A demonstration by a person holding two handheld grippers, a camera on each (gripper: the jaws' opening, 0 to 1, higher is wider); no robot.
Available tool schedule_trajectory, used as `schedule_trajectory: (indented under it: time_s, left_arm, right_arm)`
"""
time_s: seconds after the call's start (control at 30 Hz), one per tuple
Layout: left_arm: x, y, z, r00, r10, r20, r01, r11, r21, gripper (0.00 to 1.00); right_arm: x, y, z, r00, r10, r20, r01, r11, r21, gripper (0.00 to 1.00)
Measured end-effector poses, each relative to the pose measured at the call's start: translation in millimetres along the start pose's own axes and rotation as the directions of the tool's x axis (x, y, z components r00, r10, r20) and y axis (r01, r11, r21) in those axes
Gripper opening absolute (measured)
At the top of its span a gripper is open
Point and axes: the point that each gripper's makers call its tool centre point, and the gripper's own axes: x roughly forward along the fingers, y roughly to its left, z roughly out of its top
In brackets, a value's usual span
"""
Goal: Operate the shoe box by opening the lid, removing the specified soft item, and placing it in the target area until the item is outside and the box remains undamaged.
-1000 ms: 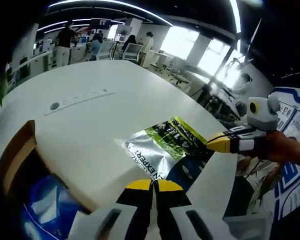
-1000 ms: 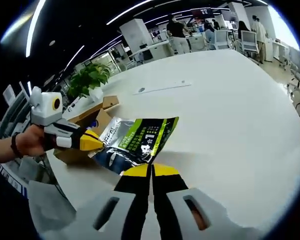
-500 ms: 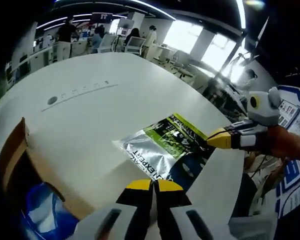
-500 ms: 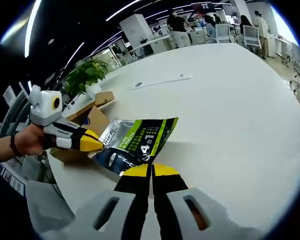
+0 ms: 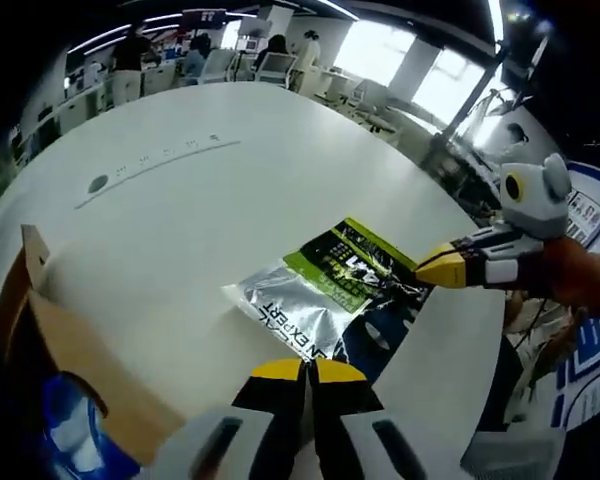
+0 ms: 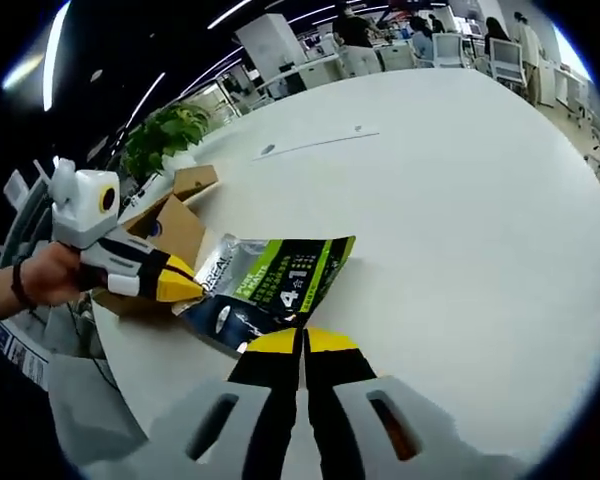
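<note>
Both tools, left tool [image 5: 302,372] and right tool [image 6: 302,343], fully closed on opposite edges of a foil pouch [image 5: 325,290] over the white counter [image 5: 180,210], beside an open cardboard box [image 6: 170,225].

The left hand-held gripper [image 5: 303,372] points forward with its yellow-tipped jaws pressed together. The right hand-held gripper [image 6: 302,343] is likewise closed, jaws meeting. In each view, the other hand-held gripper reaches in from the side, gripped by a bare hand [image 6: 42,282].

Broad bare white table [image 6: 460,190] beyond foil pouch [image 6: 270,285], open cardboard shoe box [image 6: 170,225] crowding its near edge
</note>
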Motion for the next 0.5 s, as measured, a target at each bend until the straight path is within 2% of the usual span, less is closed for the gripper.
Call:
schedule_trajectory:
  time_s: [0.37,0.43,0.5]
  left_arm:
    - [17.4,3.9,-5.7,0.997,0.063,-0.047,-0.064,0.998,-0.018,0.01]
    - [21.0,6.3,-5.3,0.996,0.071,-0.047,-0.073,0.997,-0.038,0.01]
    - [26.5,15.2,-4.6,0.993,0.104,-0.047,-0.108,0.99,-0.095,0.01]
  right_arm:
    - [7.3,-11.6,-16.9,0.999,-0.019,-0.029,0.02,0.999,0.033,0.0]
    - [8.1,-14.4,-16.7,0.999,-0.025,-0.028,0.026,0.999,0.041,0.0]
    - [10.0,-16.5,-15.2,0.999,-0.029,-0.025,0.03,0.998,0.047,0.0]
